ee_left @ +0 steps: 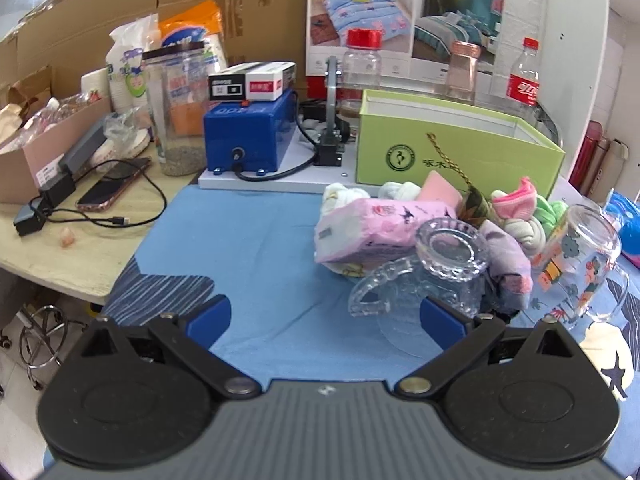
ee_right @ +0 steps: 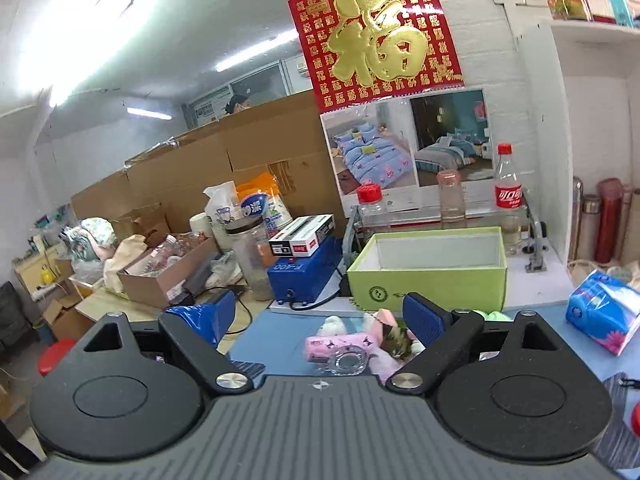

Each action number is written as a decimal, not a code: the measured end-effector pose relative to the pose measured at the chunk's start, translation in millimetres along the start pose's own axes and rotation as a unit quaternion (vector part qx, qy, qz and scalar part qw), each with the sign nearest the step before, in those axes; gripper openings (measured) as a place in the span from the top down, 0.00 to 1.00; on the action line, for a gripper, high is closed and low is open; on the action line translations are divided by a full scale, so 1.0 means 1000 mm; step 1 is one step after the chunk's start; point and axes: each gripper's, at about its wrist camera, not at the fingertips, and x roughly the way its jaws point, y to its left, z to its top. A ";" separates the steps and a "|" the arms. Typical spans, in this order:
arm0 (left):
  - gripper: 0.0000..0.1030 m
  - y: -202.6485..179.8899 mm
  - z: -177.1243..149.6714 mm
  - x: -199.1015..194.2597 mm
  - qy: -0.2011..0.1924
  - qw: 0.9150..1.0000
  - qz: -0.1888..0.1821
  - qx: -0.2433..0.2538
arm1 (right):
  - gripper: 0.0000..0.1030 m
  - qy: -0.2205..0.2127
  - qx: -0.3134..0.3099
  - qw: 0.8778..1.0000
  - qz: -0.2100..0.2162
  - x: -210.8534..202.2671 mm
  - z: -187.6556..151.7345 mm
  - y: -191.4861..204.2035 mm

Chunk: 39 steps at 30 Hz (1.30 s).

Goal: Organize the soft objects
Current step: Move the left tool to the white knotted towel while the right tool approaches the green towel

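Observation:
A pile of soft things lies on the blue cloth (ee_left: 256, 240) before an open green box (ee_left: 452, 140): a pink tissue pack (ee_left: 368, 228), rolled socks (ee_left: 516, 200), a pink sponge (ee_left: 440, 190) and a purple cloth (ee_left: 508, 256). A clear glass mug (ee_left: 436, 272) lies on its side among them. My left gripper (ee_left: 326, 312) is open and empty, low over the cloth, just short of the mug. My right gripper (ee_right: 320, 312) is open and empty, held higher, above the pile (ee_right: 348, 344) and facing the green box (ee_right: 432, 276).
A printed glass mug (ee_left: 580, 260) stands right of the pile. A blue tissue pack (ee_right: 604, 316) lies at the right. A blue machine (ee_left: 248, 136), a jar (ee_left: 180, 108), bottles (ee_left: 524, 76) and a phone (ee_left: 112, 190) with cables stand behind and left.

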 end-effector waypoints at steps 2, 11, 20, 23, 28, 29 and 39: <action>0.03 -0.003 -0.002 0.002 0.004 1.000 -0.002 0.007 | 0.24 0.022 0.019 0.999 0.026 0.001 -0.003 -0.002; 0.03 0.005 -0.004 0.005 0.012 1.000 -0.009 -0.007 | 0.24 0.009 0.061 0.996 0.070 -0.006 0.008 0.001; 0.03 0.007 -0.005 0.009 0.016 1.000 -0.008 -0.008 | 0.24 0.006 0.075 0.996 0.047 -0.009 0.002 -0.010; 0.03 0.008 -0.004 0.010 0.017 1.000 -0.007 -0.007 | 0.24 0.019 0.087 0.994 0.058 -0.001 0.007 -0.010; 0.03 0.014 0.001 0.008 0.008 1.000 0.001 -0.014 | 0.24 0.012 0.073 0.996 0.040 0.001 0.015 -0.012; 0.03 0.015 0.004 0.008 0.004 1.000 0.002 -0.015 | 0.24 0.018 0.079 0.996 0.037 0.005 0.012 -0.019; 0.03 0.002 0.074 0.038 -0.012 1.000 0.000 -0.005 | 0.24 0.066 0.228 0.966 -0.099 0.046 -0.097 -0.132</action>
